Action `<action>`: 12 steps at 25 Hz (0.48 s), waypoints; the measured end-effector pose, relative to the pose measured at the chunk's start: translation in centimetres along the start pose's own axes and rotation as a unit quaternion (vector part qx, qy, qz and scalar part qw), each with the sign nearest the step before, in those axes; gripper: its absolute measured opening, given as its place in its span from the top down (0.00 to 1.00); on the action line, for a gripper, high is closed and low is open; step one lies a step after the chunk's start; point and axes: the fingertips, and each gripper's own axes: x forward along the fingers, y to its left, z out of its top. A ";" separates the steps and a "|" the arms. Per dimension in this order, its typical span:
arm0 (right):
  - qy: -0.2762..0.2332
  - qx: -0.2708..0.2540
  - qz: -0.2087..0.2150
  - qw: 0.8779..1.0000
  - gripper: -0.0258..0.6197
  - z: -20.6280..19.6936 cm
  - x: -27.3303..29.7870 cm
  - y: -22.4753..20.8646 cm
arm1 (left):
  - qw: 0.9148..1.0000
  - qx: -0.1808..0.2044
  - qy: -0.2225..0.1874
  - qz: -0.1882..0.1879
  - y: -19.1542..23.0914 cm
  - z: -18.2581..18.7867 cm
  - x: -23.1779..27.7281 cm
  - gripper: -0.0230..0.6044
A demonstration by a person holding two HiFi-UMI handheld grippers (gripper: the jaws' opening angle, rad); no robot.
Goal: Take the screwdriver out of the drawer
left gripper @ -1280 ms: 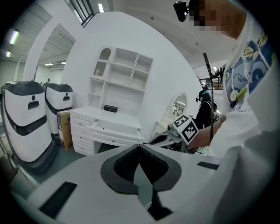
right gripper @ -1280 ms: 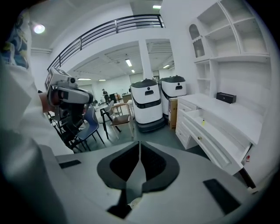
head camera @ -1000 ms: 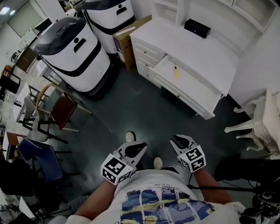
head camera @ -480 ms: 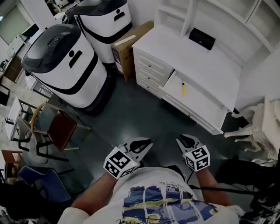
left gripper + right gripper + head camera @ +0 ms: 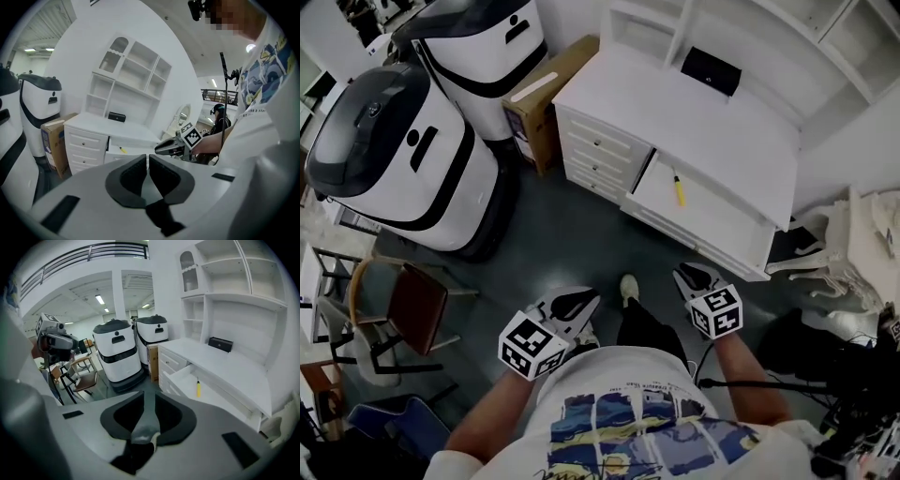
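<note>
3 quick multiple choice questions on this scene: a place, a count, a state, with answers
1. Where does the yellow-handled screwdriver lie?
A) on the desktop
B) in the white desk drawer
C) on the floor

2. How many white-and-black rounded machines stand beside the white desk?
A) two
B) three
C) five

3. That drawer is:
A) shut
B) lifted out
C) pulled open

Answers:
1 B, it rests on the drawer's bottom.
2 A, two stand side by side.
3 C, its inside shows from above.

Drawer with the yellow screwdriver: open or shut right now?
Open. The drawer stands pulled out from the white desk, and the screwdriver lies in plain view on its floor.
</note>
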 end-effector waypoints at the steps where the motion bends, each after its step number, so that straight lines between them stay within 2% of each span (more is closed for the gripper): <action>1: 0.003 0.005 -0.006 1.000 0.82 0.2 0.8 -1.4 | 1.000 0.000 0.001 0.001 0.5 0.4 0.5 0.94; 7: 0.029 0.018 -0.040 0.999 0.82 1.2 7.2 -11.5 | 0.999 -0.010 0.007 0.042 4.7 3.9 3.2 0.94; 12: 0.058 0.025 -0.048 0.997 0.80 1.0 13.2 -18.4 | 0.998 -0.014 0.023 0.063 7.2 6.8 6.0 0.94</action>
